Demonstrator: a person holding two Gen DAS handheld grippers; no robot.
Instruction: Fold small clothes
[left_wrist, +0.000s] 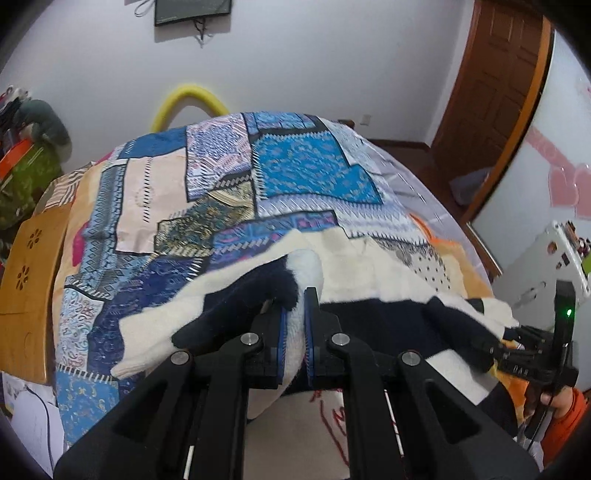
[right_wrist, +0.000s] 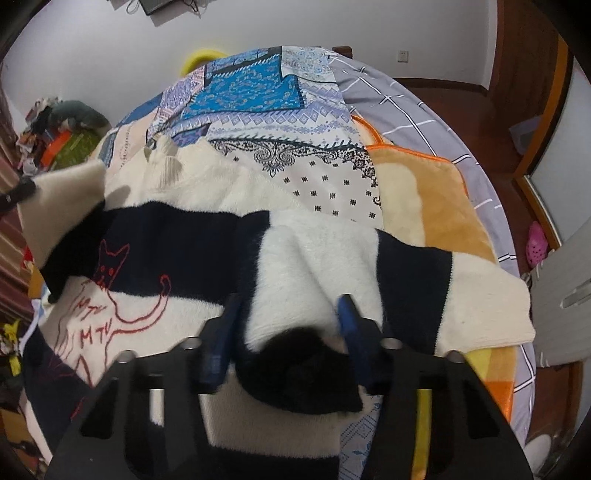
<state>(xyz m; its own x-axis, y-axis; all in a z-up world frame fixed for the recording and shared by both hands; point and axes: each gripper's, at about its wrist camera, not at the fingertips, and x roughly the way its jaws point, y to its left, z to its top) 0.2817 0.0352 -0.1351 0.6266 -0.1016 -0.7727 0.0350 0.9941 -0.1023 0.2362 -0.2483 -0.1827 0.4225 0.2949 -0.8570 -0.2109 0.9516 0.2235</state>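
Observation:
A fluffy sweater (right_wrist: 317, 258) with cream and navy bands and a red cat drawing (right_wrist: 110, 291) lies across the bed. My left gripper (left_wrist: 295, 310) is shut on a cream fold of it, lifted off the bed, with a navy part draped over its left finger. In the right wrist view the same gripper (right_wrist: 16, 195) shows at the left edge holding a raised cream corner. My right gripper (right_wrist: 288, 325) has a bunched cream and navy sleeve between its blue pads (right_wrist: 349, 321), which press the fabric on both sides.
The bed carries a blue patchwork sheet (left_wrist: 303, 166), an orange blanket (right_wrist: 436, 206) and a grey checked sheet (right_wrist: 424, 103). A wooden board (left_wrist: 29, 280) stands at the left of the bed, a wooden door (left_wrist: 495, 85) at the right, and clutter (right_wrist: 55, 125) at the far left.

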